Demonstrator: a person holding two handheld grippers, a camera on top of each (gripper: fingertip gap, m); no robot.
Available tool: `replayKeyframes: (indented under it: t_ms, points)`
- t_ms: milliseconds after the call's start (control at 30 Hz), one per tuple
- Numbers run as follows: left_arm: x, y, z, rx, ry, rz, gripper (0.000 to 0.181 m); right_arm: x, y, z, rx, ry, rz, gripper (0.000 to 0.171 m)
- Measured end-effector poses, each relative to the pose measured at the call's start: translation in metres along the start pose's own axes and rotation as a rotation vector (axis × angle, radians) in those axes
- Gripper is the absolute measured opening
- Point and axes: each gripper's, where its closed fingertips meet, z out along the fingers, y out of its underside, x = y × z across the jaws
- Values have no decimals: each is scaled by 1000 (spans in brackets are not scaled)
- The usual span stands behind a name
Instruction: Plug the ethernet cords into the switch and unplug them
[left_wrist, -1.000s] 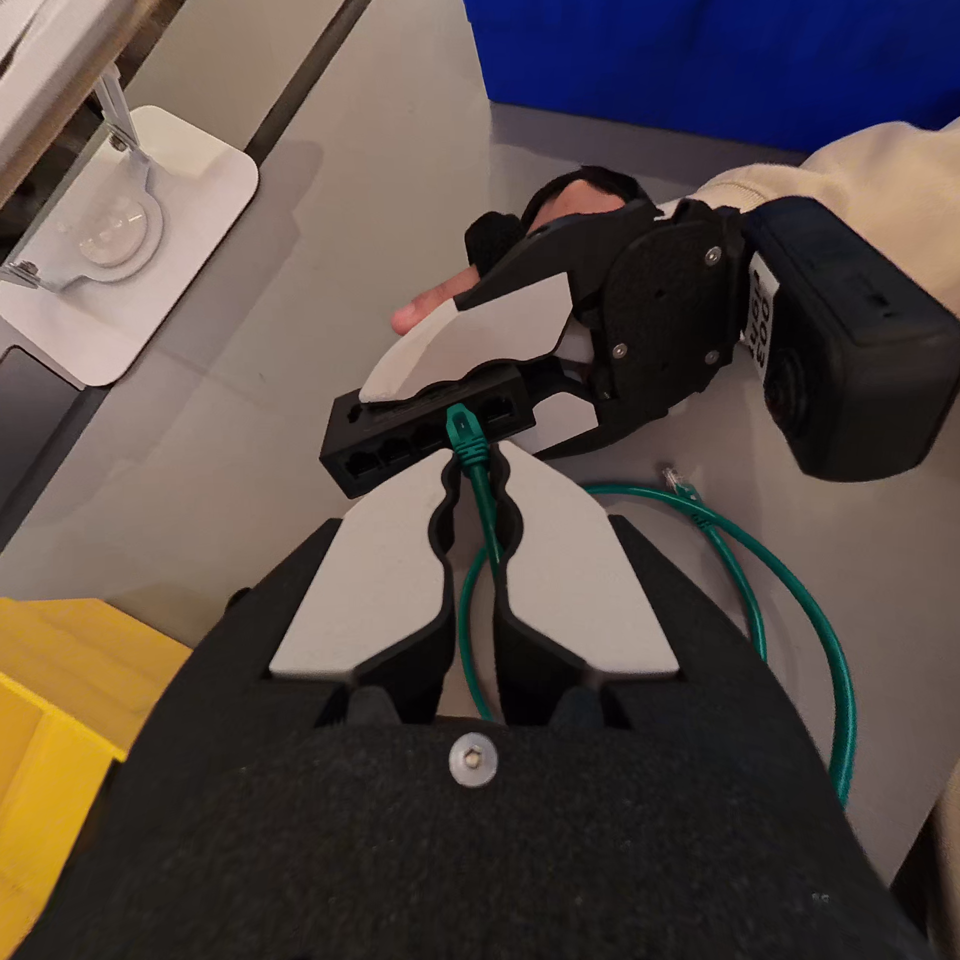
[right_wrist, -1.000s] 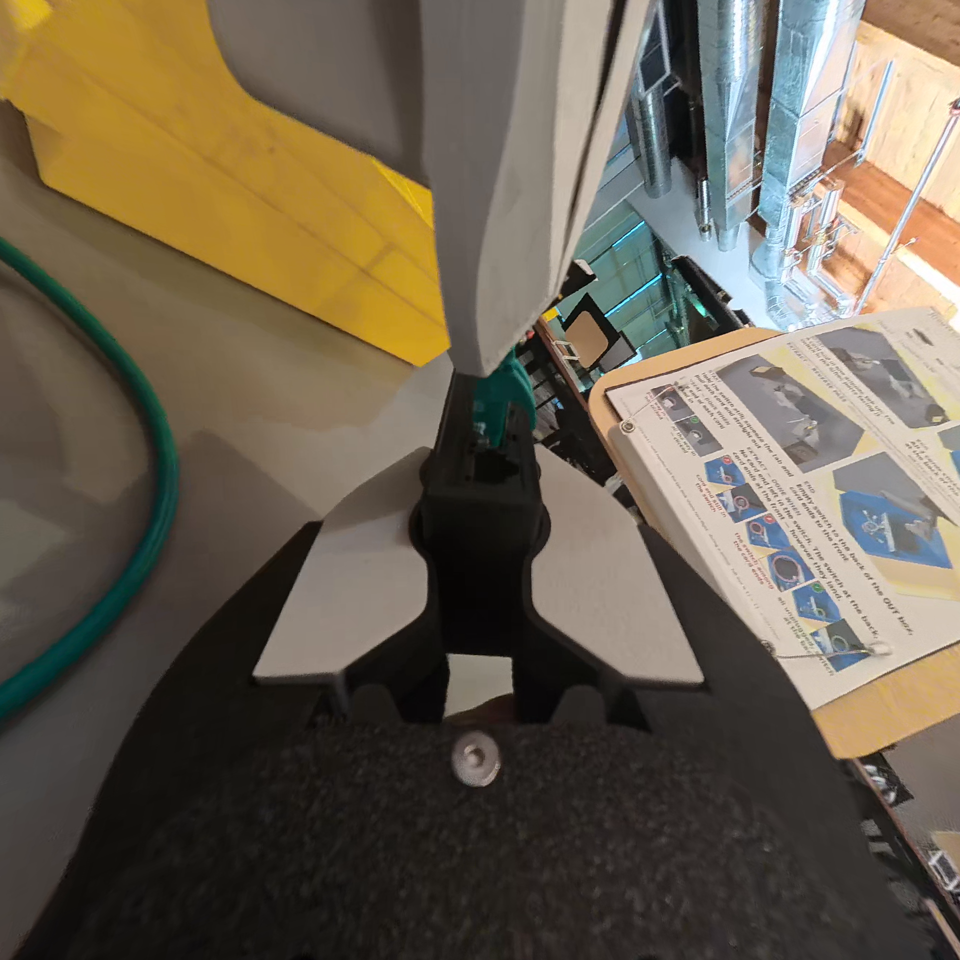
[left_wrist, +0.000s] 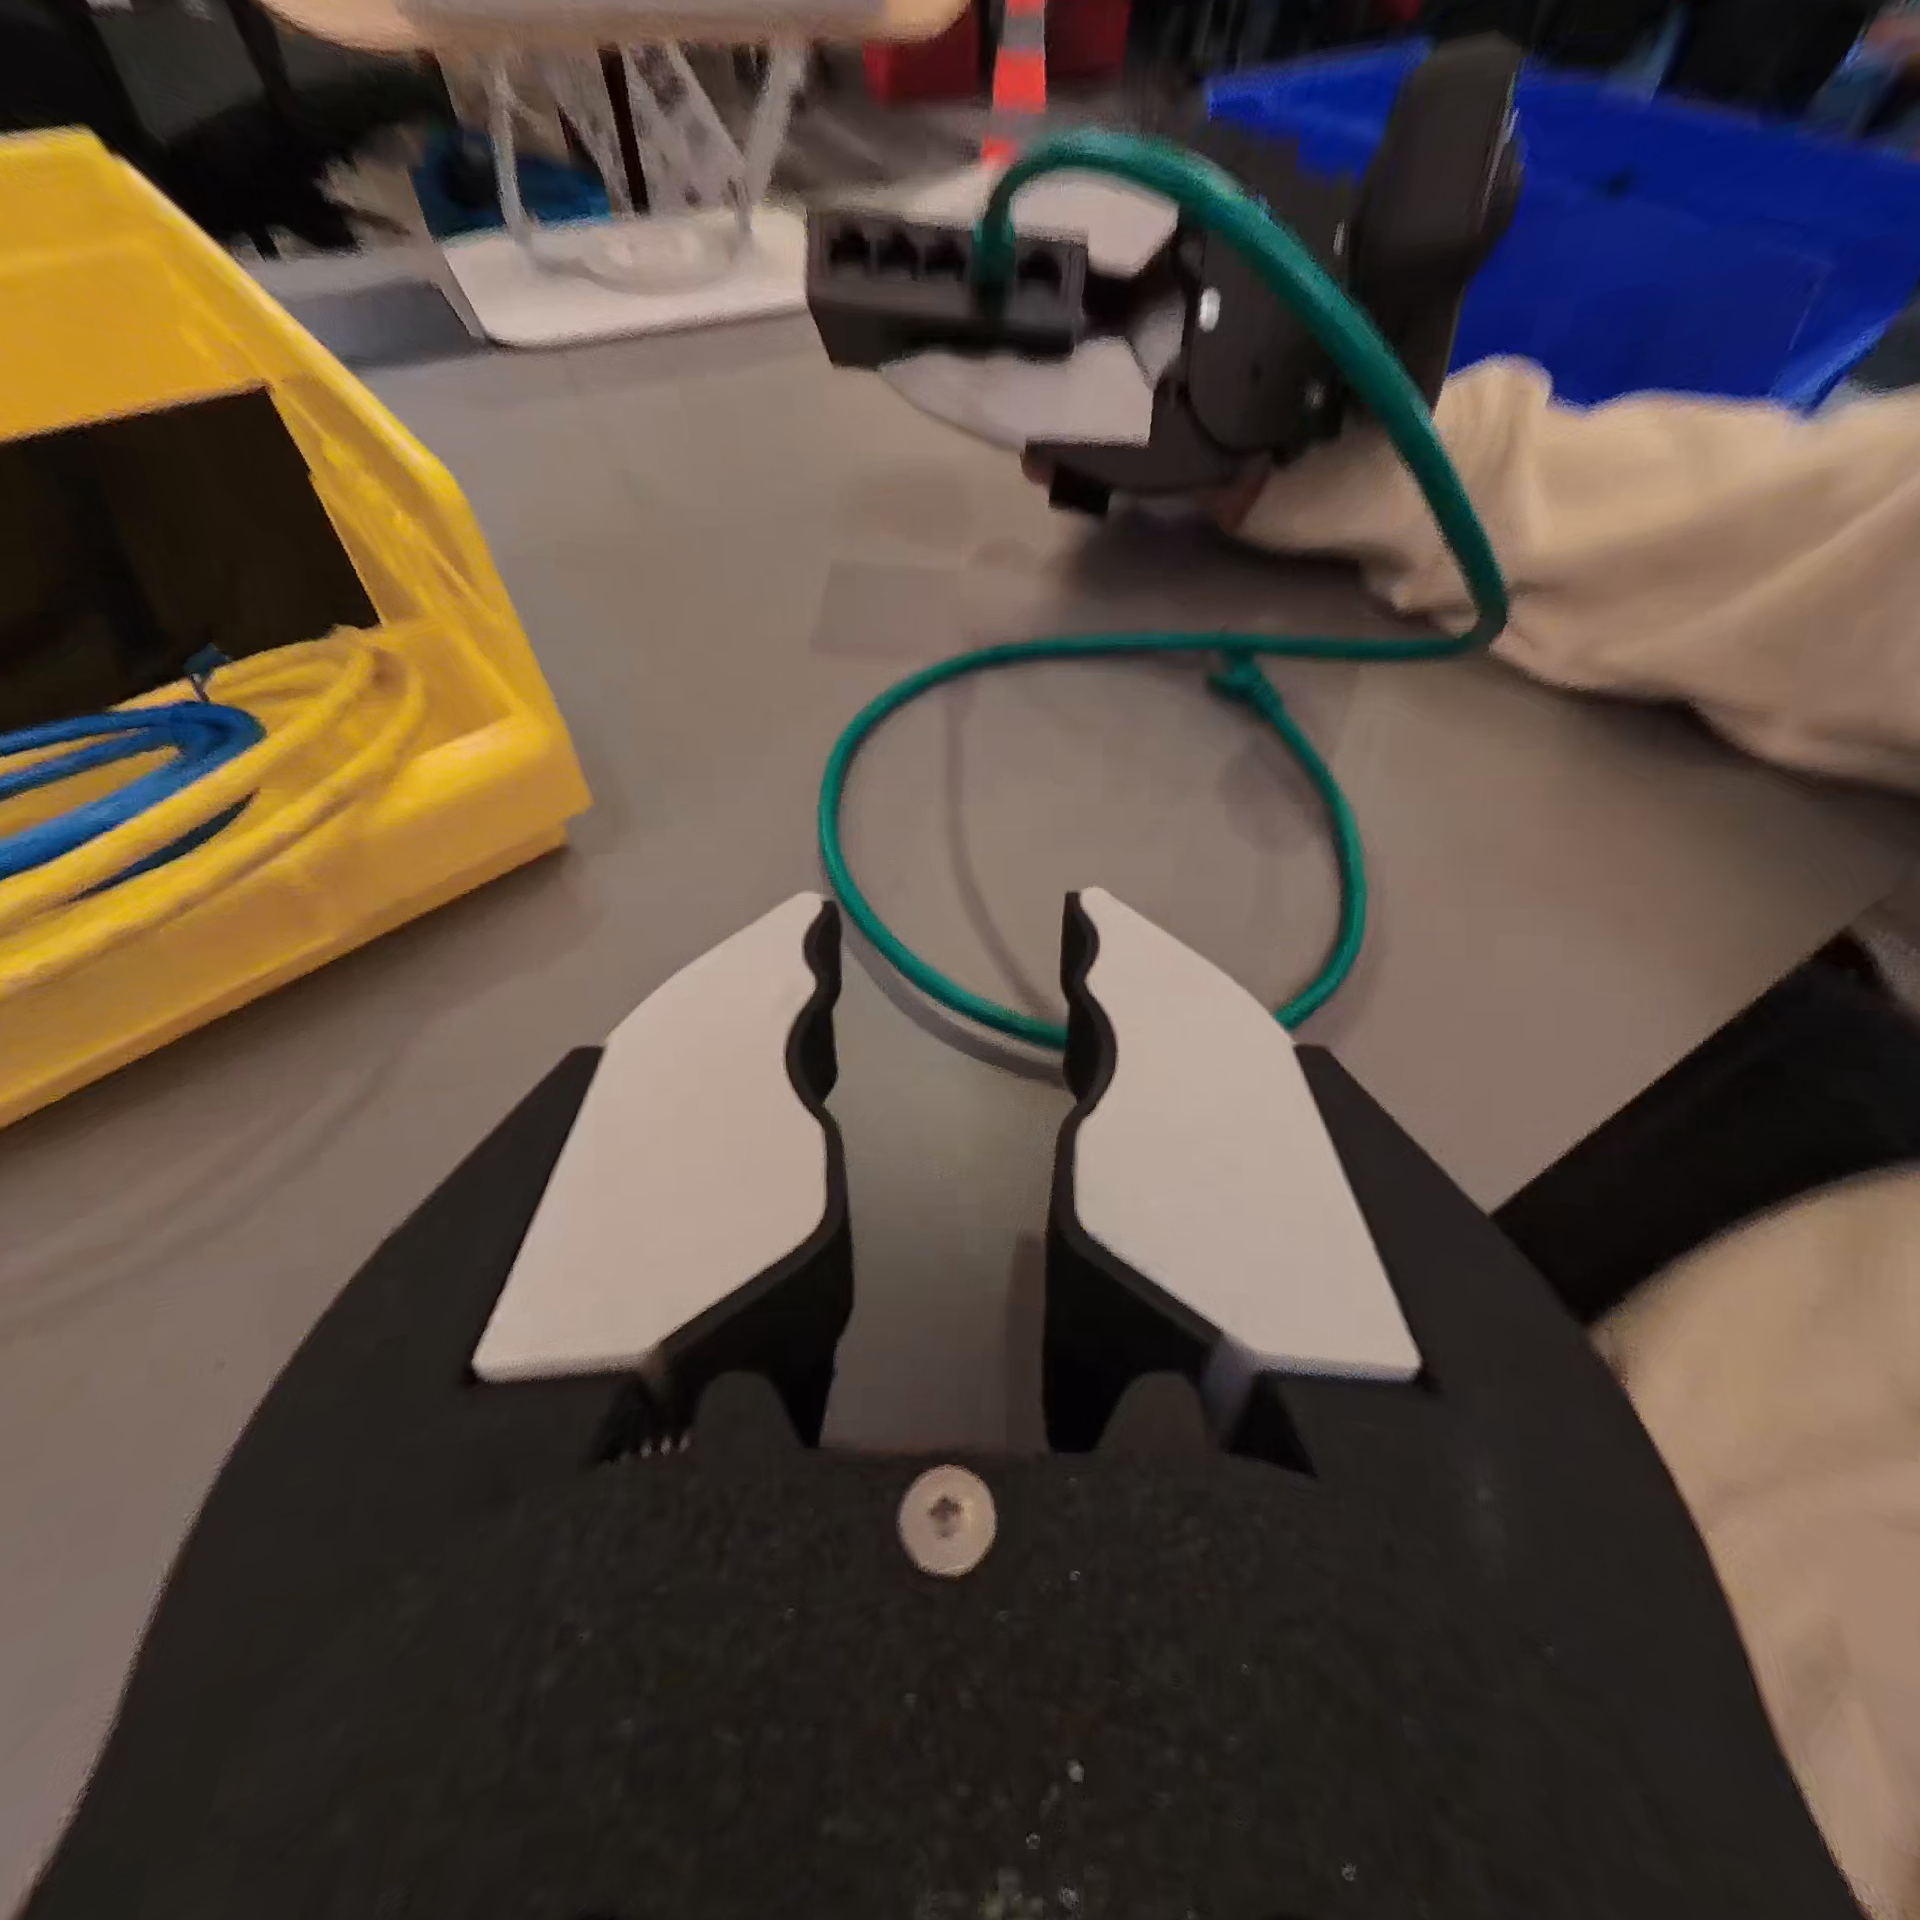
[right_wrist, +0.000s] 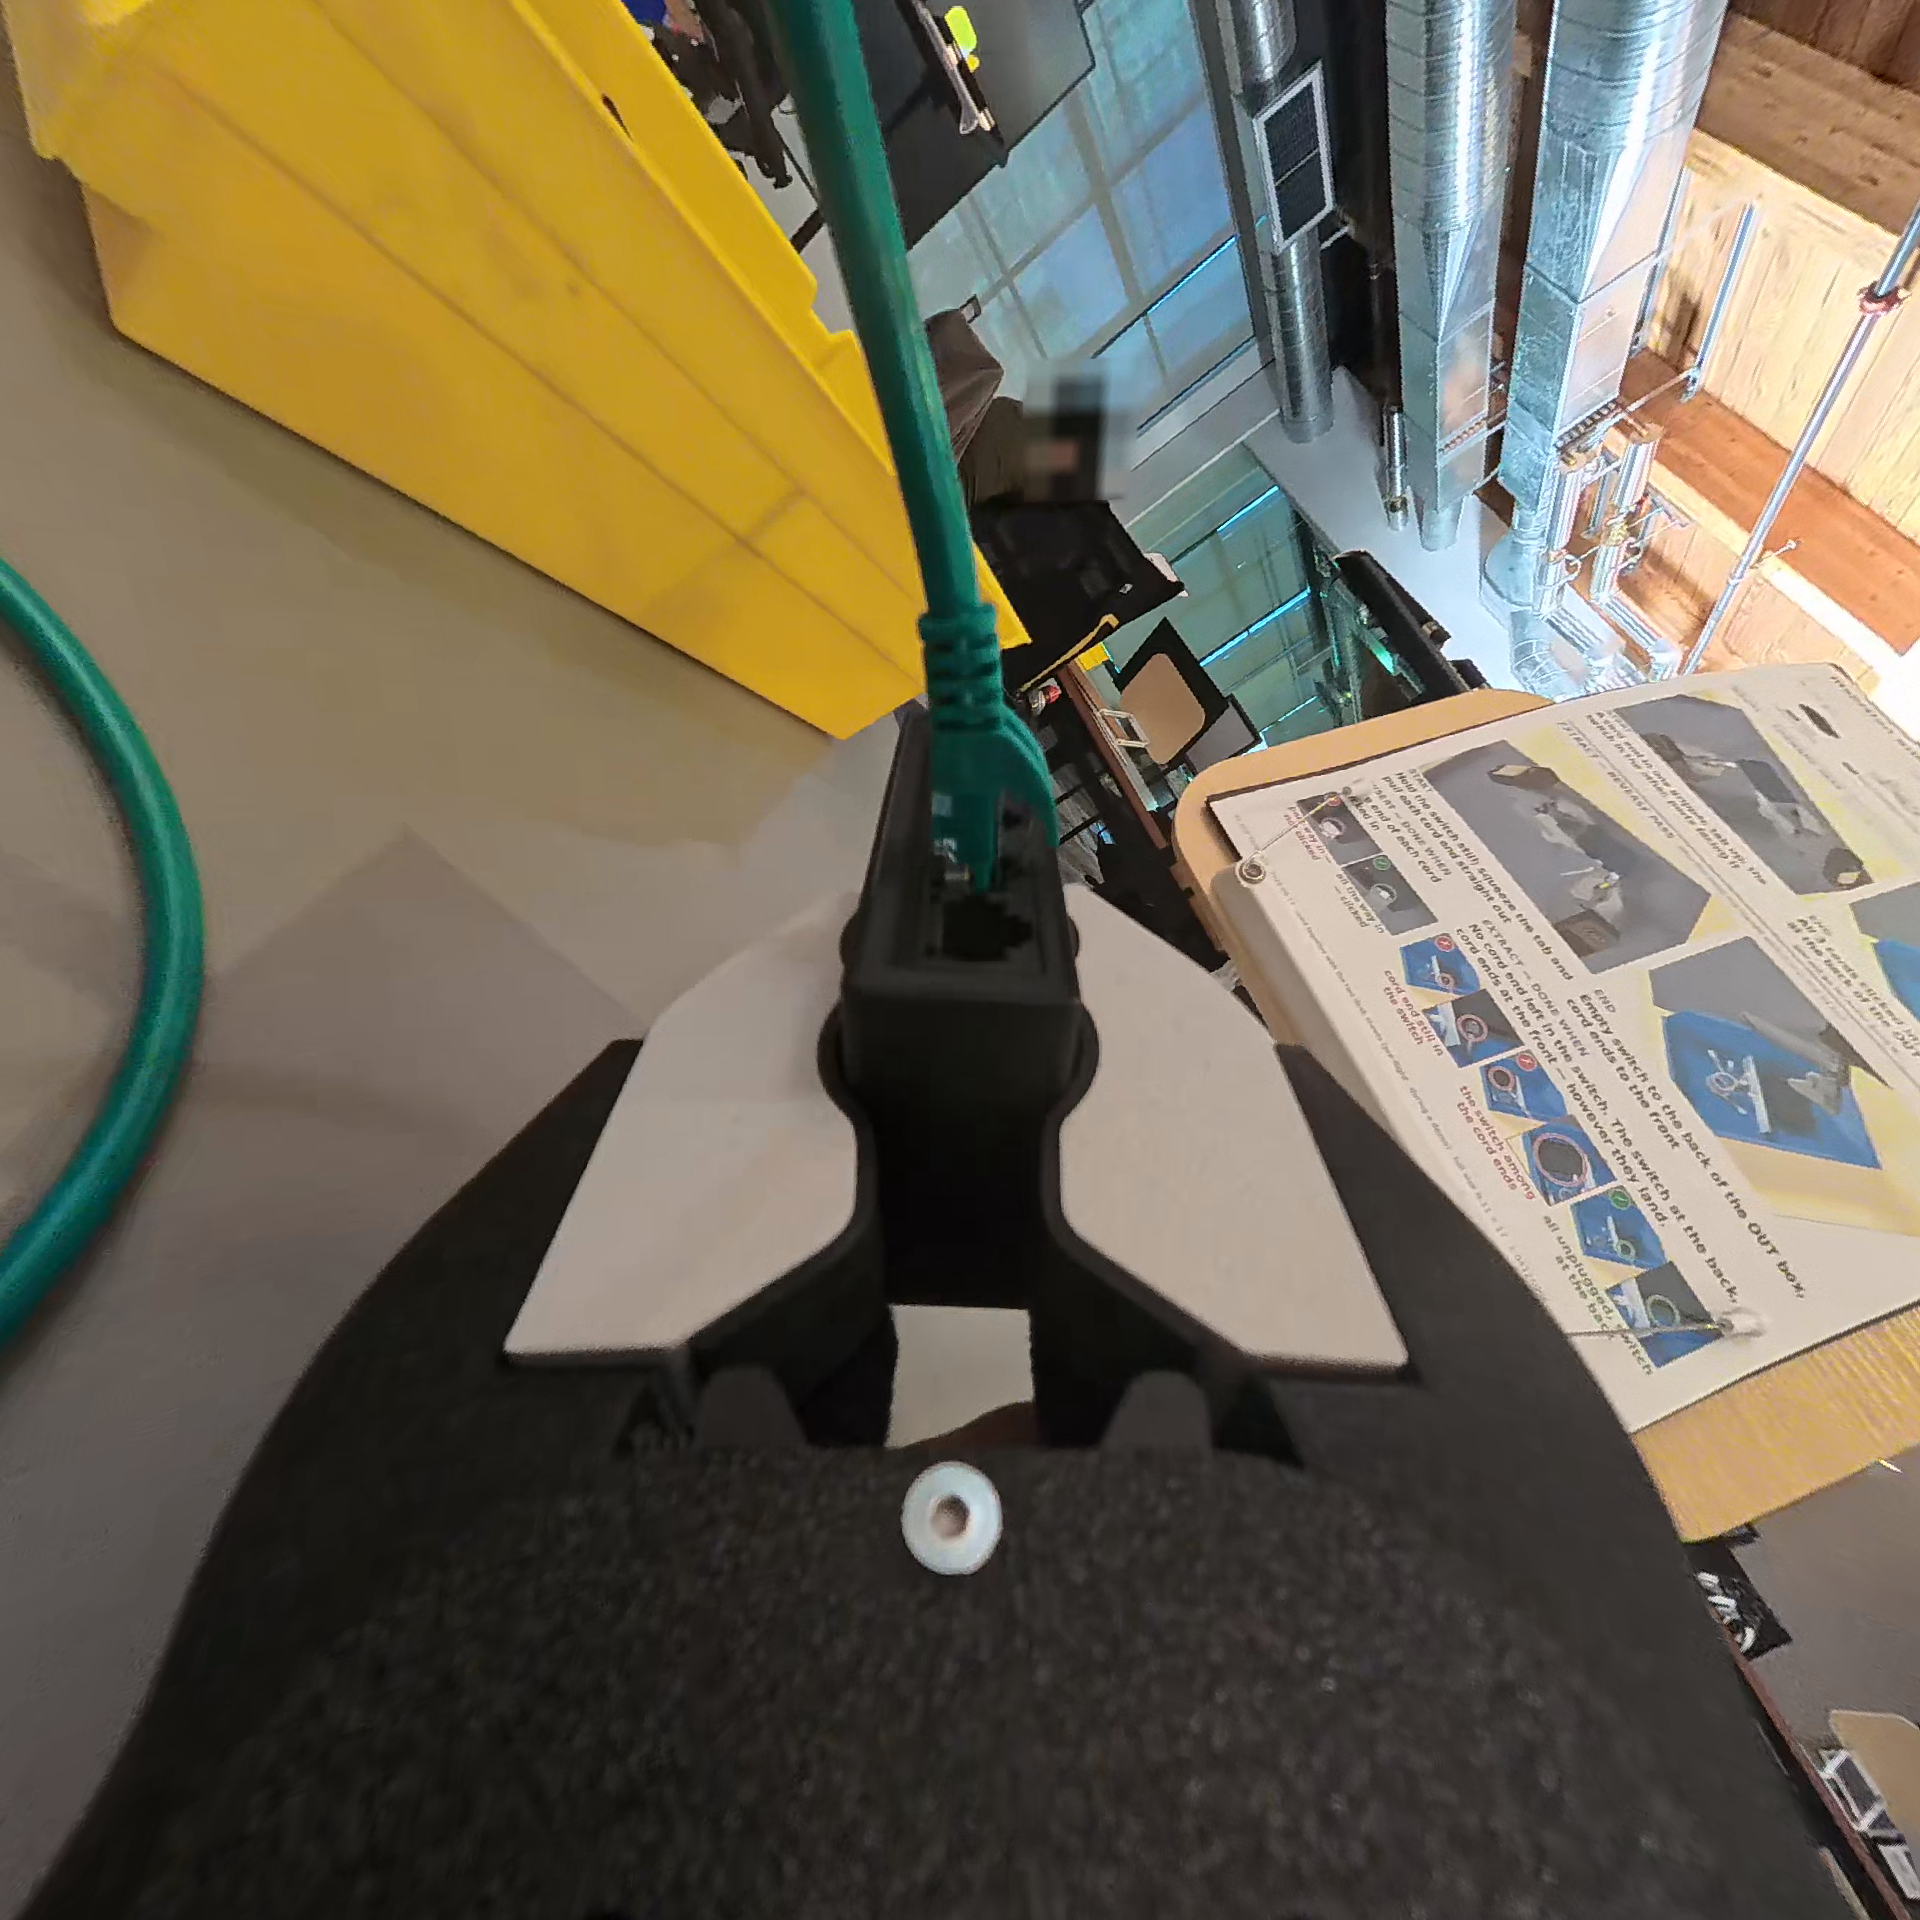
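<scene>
**Green cord seated in switch**

The black switch (right_wrist: 961, 1049) is clamped in the right gripper (right_wrist: 956, 997), lifted above the grey table (left_wrist: 675, 582). One end of the green ethernet cord (left_wrist: 1340, 322) is plugged into a port; the slack is looped on the table. The left gripper (left_wrist: 945, 925) is held apart, empty.

The switch (left_wrist: 940, 286) is matt black plastic; the green ethernet cord (left_wrist: 1340, 322) has a smooth rubbery jacket. The worktop (left_wrist: 675, 582) is smooth grey with a soft sheen. The yellow bin (left_wrist: 312, 540) is glossy plastic. The left gripper (left_wrist: 945, 925) has a grainy black body and matt grey finger faces.
</scene>
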Motion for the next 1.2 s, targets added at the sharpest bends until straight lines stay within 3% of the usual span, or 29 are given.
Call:
replayKeyframes:
  t_ms: [67,400,600,700,833,933,1167,1200]
  points:
    - [2,-6,-1,62,37,-47,41,-1,1,0,-5,-2,-2,30]
    - [-13,-8,-5,50,88,-129,41,-6,2,2,-19,-18,-22,30]
    - [-48,-11,-8,18,1,-174,36,-7,2,2,-19,-21,-26,30]
    - [-84,-28,-21,-18,61,-317,58,-9,2,2,-20,-29,-36,30]
    - [-149,-38,-33,-255,-23,17,52,-10,1,2,-18,-36,-30,30]
    - [-180,-39,-24,-469,38,178,52,-9,2,2,-16,-37,-17,30]
    - [-196,6,2,-1001,288,368,51,-9,3,1,-23,-38,-9,30]
    - [-194,8,3,-1041,323,343,40,-8,3,1,-22,-38,-6,30]
